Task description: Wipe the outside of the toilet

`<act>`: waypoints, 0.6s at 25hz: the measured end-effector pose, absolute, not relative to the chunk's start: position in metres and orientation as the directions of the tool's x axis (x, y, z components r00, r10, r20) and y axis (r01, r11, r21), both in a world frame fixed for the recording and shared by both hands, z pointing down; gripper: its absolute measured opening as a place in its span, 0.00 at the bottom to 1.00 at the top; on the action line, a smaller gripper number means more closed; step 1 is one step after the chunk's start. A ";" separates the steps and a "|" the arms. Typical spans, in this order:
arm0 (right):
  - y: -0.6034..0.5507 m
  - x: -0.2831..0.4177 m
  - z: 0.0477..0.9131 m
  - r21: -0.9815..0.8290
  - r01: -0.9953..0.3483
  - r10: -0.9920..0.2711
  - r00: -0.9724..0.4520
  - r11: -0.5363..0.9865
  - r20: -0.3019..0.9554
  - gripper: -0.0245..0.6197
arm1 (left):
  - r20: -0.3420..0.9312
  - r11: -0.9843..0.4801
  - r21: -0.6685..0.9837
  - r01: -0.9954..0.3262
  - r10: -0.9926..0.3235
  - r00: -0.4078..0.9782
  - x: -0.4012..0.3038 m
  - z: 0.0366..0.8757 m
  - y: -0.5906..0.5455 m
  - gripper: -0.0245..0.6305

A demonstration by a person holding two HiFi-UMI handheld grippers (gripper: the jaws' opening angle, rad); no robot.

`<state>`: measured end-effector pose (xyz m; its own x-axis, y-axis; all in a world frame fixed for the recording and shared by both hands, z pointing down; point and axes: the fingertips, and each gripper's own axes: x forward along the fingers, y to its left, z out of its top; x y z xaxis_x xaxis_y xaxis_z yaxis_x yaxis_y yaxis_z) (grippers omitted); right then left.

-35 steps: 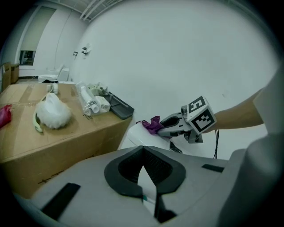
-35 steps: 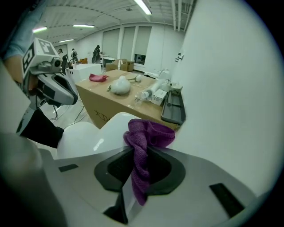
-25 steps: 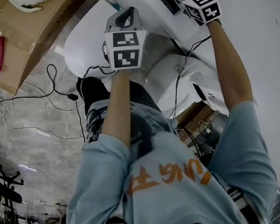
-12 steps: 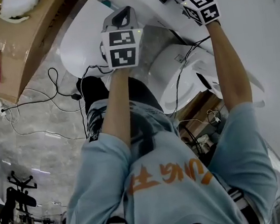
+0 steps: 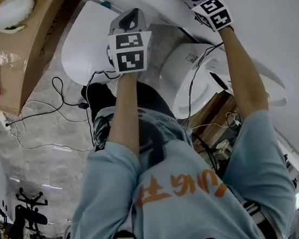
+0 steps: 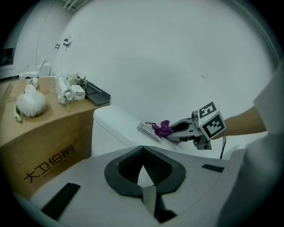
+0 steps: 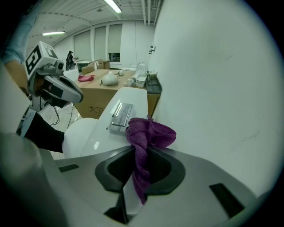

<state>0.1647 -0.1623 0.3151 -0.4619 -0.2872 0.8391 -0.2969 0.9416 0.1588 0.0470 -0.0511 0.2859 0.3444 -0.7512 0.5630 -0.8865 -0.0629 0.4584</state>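
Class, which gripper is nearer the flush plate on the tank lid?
Right. The right gripper, holding a purple cloth, is right beside the flush plate over the tank lid; the left gripper hangs well back from it.

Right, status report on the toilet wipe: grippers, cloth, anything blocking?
Right gripper shut on purple cloth, at tank lid. Left gripper shut, empty, held clear. Flush plate just ahead.

Bright, even indoor light — ceiling strip lights show in the right gripper view. Both gripper views bend and darken at the edges; the floor glints, perhaps slightly blurred.
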 end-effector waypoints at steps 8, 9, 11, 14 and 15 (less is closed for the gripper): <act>-0.152 0.208 0.321 0.144 -0.398 -0.323 -0.429 0.906 0.843 0.14 | 0.569 -0.087 0.458 -0.885 -0.736 0.367 0.057 0.287 -0.050 0.07; -0.151 0.211 0.320 0.142 -0.414 -0.330 -0.429 0.899 0.841 0.14 | 0.571 -0.088 0.457 -0.885 -0.734 0.368 0.058 0.287 -0.051 0.07; -0.149 0.219 0.319 0.138 -0.448 -0.347 -0.426 0.883 0.836 0.14 | 0.573 -0.089 0.453 -0.887 -0.734 0.366 0.056 0.286 -0.051 0.07; -0.145 0.228 0.316 0.143 -0.514 -0.391 -0.415 0.846 0.821 0.15 | 0.578 -0.085 0.450 -0.889 -0.731 0.363 0.051 0.283 -0.052 0.07; -0.143 0.231 0.315 0.144 -0.542 -0.409 -0.409 0.828 0.816 0.15 | 0.581 -0.084 0.450 -0.889 -0.729 0.363 0.049 0.283 -0.051 0.07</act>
<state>0.2305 -0.1432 0.3145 -0.4085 -0.4095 0.8157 -0.5419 0.8280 0.1442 0.0486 -0.0512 0.2830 0.3629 -0.7285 0.5810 -0.8891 -0.0841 0.4499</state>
